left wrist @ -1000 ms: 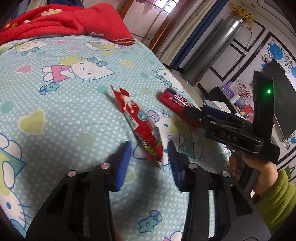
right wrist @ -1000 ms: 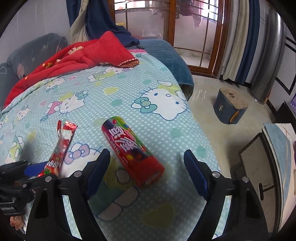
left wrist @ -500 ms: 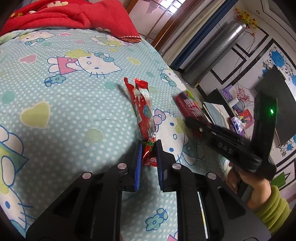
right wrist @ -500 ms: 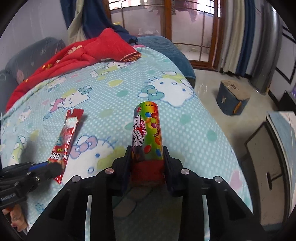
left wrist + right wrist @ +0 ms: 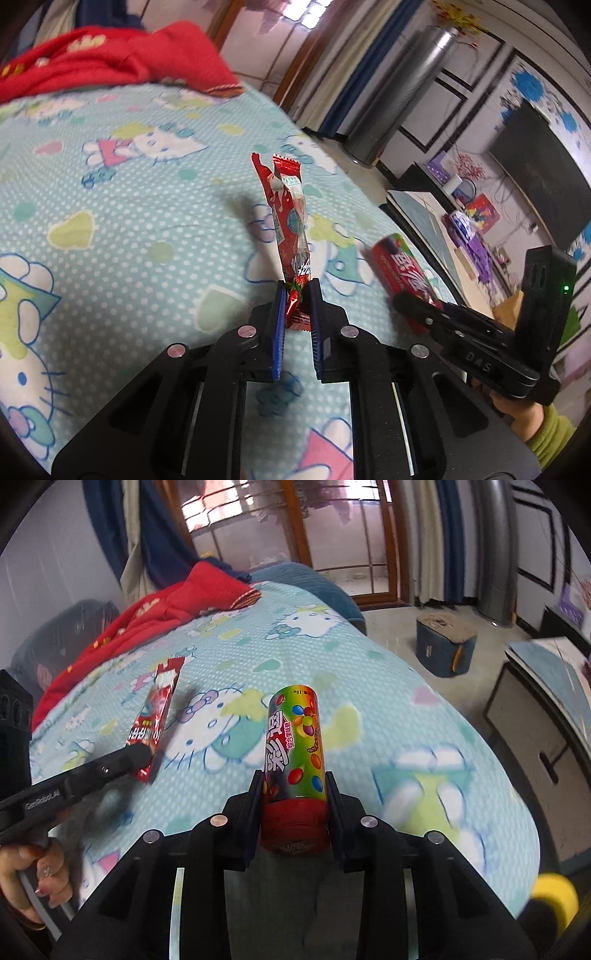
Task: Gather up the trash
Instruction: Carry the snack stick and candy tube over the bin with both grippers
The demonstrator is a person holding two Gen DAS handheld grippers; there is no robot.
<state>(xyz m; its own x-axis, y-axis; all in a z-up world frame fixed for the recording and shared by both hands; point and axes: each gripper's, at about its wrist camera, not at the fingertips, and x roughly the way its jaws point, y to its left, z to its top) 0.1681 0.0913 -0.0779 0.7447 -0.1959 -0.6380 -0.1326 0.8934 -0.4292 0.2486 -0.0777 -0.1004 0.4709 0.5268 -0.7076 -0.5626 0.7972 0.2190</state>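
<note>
My left gripper [image 5: 298,291] is shut on the lower end of a long red snack wrapper [image 5: 290,221]. The wrapper stands up from the pads, lifted off the pale blue cartoon-cat bedspread [image 5: 129,221]. In the right wrist view the same wrapper [image 5: 155,709] hangs from the left gripper [image 5: 147,760] at the left. My right gripper [image 5: 293,779] is shut on a colourful candy tube [image 5: 295,746] with a red cap. Its pads press the tube's sides just above the cap, and it points away over the bed. In the left wrist view that tube [image 5: 400,266] shows at the right.
A red blanket [image 5: 147,616] is bunched at the far end of the bed. Beyond the bed's right edge lie the floor, a dark blue box [image 5: 445,646] and a low cabinet [image 5: 535,701]. A tall silver cylinder [image 5: 399,99] stands by the curtains.
Both grippers went from open to shut, the left on the wrapper and the right on the tube. Both items have come up off the bedspread, and the right gripper has swung sideways.
</note>
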